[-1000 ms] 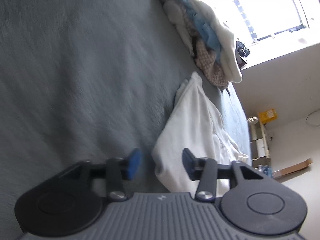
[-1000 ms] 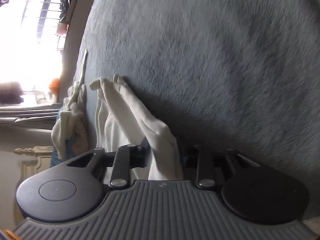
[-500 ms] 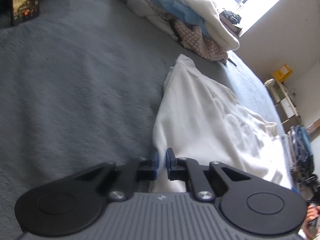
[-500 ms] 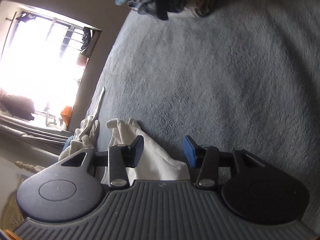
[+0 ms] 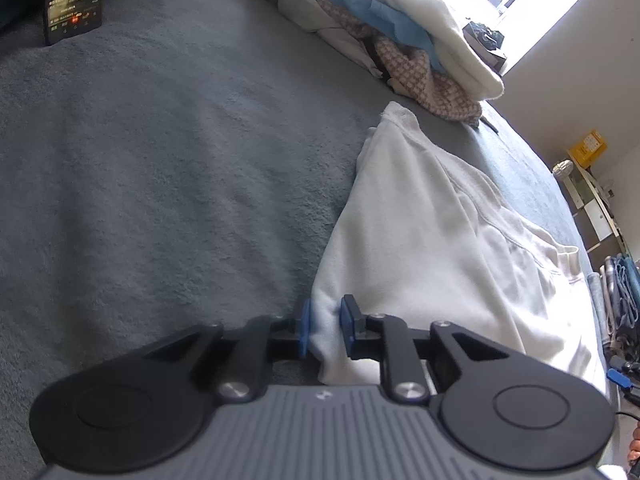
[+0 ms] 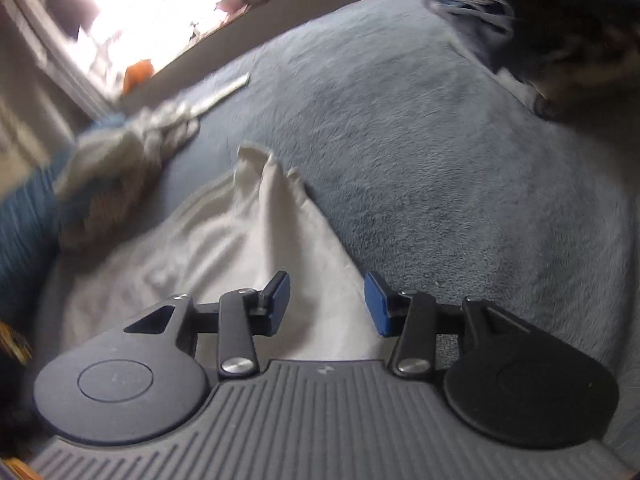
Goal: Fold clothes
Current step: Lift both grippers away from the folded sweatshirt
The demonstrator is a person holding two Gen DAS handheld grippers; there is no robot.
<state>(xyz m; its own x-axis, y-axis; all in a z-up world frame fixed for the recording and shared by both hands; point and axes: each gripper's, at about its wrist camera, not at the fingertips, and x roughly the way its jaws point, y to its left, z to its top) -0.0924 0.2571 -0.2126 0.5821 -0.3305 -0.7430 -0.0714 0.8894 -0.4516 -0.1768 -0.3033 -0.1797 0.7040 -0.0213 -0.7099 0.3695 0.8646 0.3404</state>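
Left wrist: phone [image 5: 74, 0], right wrist: none

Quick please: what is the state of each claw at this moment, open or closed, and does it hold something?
Left claw: closed on a fold at the edge of the white garment, jaws just loosened slightly.
Right claw: open, holding nothing; the white garment lies under it.

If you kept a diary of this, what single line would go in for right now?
stage: gripping to fold | left gripper: pinching edge of white garment | right gripper: open above the garment, not gripping | surface: grey blanket
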